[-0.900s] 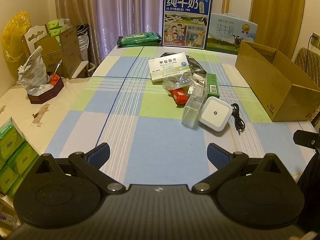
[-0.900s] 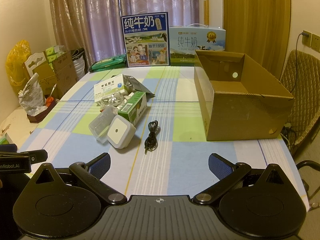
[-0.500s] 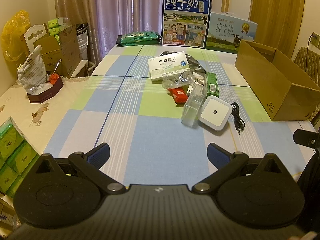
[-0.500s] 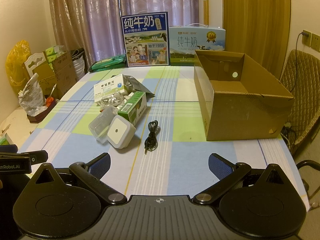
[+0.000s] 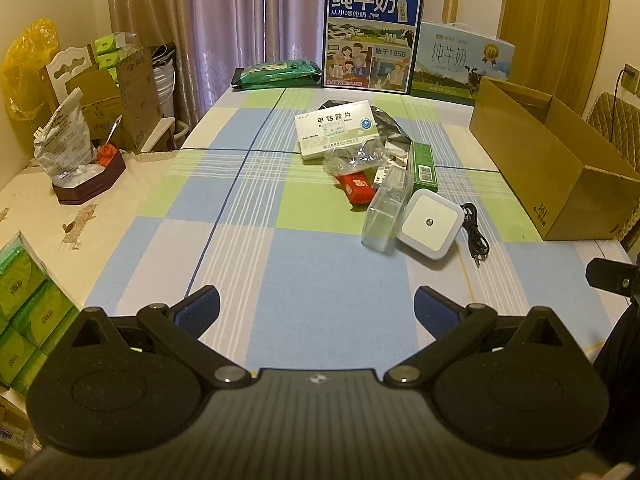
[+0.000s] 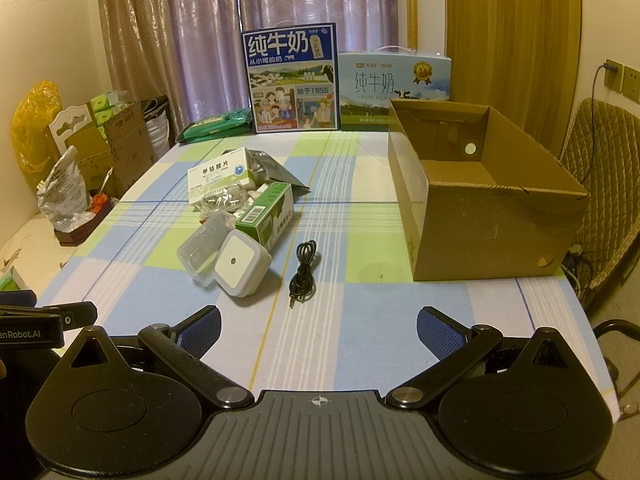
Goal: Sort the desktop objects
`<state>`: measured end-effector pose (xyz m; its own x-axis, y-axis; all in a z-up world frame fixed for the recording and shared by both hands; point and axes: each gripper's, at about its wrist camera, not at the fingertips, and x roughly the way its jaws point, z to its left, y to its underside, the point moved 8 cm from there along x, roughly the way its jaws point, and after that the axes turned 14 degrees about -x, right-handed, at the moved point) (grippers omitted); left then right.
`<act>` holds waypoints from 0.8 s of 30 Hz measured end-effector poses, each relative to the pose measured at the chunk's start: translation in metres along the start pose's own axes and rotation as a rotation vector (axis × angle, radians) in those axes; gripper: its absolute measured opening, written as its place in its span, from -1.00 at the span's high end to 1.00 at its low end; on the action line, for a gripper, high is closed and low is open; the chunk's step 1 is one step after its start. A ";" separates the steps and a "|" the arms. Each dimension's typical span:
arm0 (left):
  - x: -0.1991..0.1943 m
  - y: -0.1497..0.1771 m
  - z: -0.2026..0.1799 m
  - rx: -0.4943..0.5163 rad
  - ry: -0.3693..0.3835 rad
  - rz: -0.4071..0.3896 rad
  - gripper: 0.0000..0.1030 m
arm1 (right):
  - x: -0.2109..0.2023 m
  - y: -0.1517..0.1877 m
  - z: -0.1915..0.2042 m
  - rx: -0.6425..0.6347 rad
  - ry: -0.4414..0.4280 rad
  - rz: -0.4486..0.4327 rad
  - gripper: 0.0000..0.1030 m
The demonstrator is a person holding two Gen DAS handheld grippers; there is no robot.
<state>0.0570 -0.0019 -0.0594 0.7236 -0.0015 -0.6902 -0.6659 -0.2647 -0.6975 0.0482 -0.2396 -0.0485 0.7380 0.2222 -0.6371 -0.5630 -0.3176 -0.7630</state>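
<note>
A pile of small objects lies mid-table: a white medicine box (image 5: 337, 128) (image 6: 221, 173), a green carton (image 5: 424, 166) (image 6: 267, 214), a red packet (image 5: 357, 187), a clear plastic case (image 5: 387, 212) (image 6: 205, 249), a white square night light (image 5: 430, 225) (image 6: 241, 265) and a coiled black cable (image 5: 474, 233) (image 6: 303, 267). An open cardboard box (image 5: 560, 168) (image 6: 480, 196) stands to the right. My left gripper (image 5: 316, 307) and right gripper (image 6: 318, 322) both hover open over the near table edge, short of the pile, holding nothing.
Two milk cartons (image 6: 294, 80) (image 6: 394, 86) and a green wipes pack (image 5: 276, 73) stand at the far end. Left of the table are a side surface with a foil bag (image 5: 66, 144), cardboard boxes and green tissue packs (image 5: 24, 296). A padded chair (image 6: 600, 184) sits right.
The left wrist view has crept slightly back and up, so the pile sits a little higher in it. The right gripper is still. Nothing on the table has moved.
</note>
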 end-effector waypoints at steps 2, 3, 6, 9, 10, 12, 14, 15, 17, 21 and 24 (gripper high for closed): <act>0.000 0.000 0.000 -0.002 0.000 0.001 -0.97 | 0.000 0.000 0.000 0.000 0.000 0.000 -0.97; 0.000 0.000 0.000 -0.002 0.000 0.001 -0.97 | 0.000 0.000 0.000 0.000 0.000 0.000 -0.97; 0.000 0.000 0.000 -0.002 0.000 0.001 -0.97 | 0.000 0.001 0.000 0.000 0.000 0.000 -0.97; 0.000 0.000 0.000 -0.004 0.001 0.001 -0.97 | 0.000 0.000 0.000 -0.001 0.000 0.000 -0.97; 0.000 0.000 0.000 -0.005 0.001 0.002 -0.97 | 0.000 0.000 0.000 -0.001 0.000 0.000 -0.97; 0.001 0.000 0.000 -0.009 0.002 0.003 -0.97 | 0.000 0.000 0.000 -0.001 0.000 0.000 -0.97; 0.000 0.000 0.000 -0.011 0.004 0.004 -0.97 | 0.000 0.000 0.000 -0.001 0.000 0.001 -0.97; 0.000 0.000 0.000 -0.011 0.004 0.004 -0.97 | -0.001 0.000 0.000 -0.001 0.000 0.000 -0.97; 0.000 0.000 0.000 -0.012 0.004 0.004 -0.97 | 0.000 0.000 0.000 0.000 0.000 0.000 -0.97; 0.001 0.000 0.001 -0.013 0.004 0.004 -0.97 | 0.000 0.001 0.000 -0.002 0.000 0.001 -0.97; 0.001 -0.001 0.001 -0.013 0.003 0.005 -0.97 | 0.000 0.000 0.000 -0.001 -0.001 0.001 -0.97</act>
<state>0.0579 -0.0009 -0.0597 0.7210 -0.0060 -0.6929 -0.6669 -0.2776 -0.6915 0.0478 -0.2399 -0.0483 0.7373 0.2224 -0.6380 -0.5636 -0.3184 -0.7622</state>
